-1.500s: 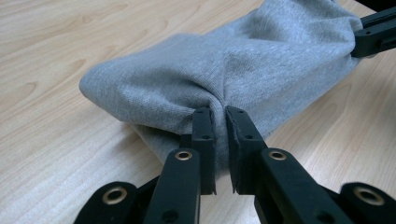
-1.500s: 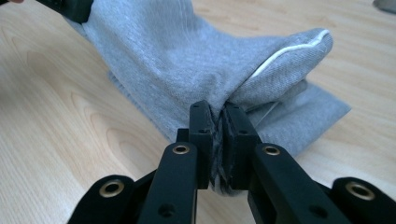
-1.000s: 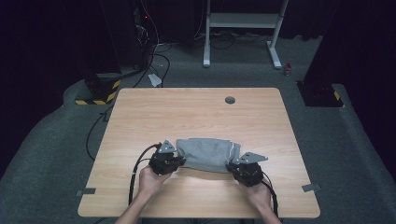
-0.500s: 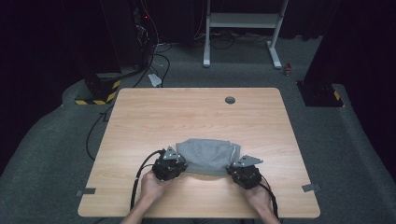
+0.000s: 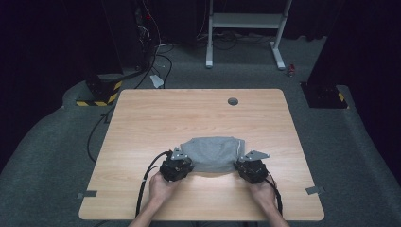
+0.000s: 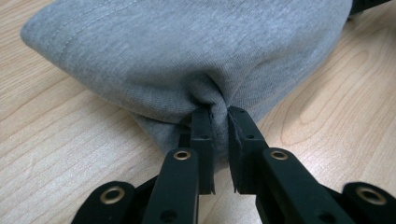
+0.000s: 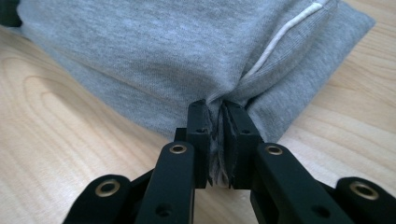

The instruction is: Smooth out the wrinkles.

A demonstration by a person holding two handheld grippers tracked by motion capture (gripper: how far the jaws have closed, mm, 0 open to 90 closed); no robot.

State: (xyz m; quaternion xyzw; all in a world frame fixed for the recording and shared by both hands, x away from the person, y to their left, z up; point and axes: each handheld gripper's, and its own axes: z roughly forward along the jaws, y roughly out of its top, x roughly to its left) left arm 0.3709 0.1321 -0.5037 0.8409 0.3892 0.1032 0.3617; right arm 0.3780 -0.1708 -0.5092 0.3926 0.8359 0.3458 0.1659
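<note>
Grey knit fabric bunched between both sets of jaws: left gripper (image 6: pixel 219 122) nearly closed on a small pinch at the near edge of the folded grey garment (image 5: pixel 213 153), right gripper (image 7: pixel 215 116) likewise, pinching near the white-striped seam. Rest of the garment lies just beyond the jaws on the wooden surface (image 5: pixel 198 111). Risks: thin bites, so uneven pull could slip one corner out; probably several layers caught on the right, so the fold may open crooked.
</note>
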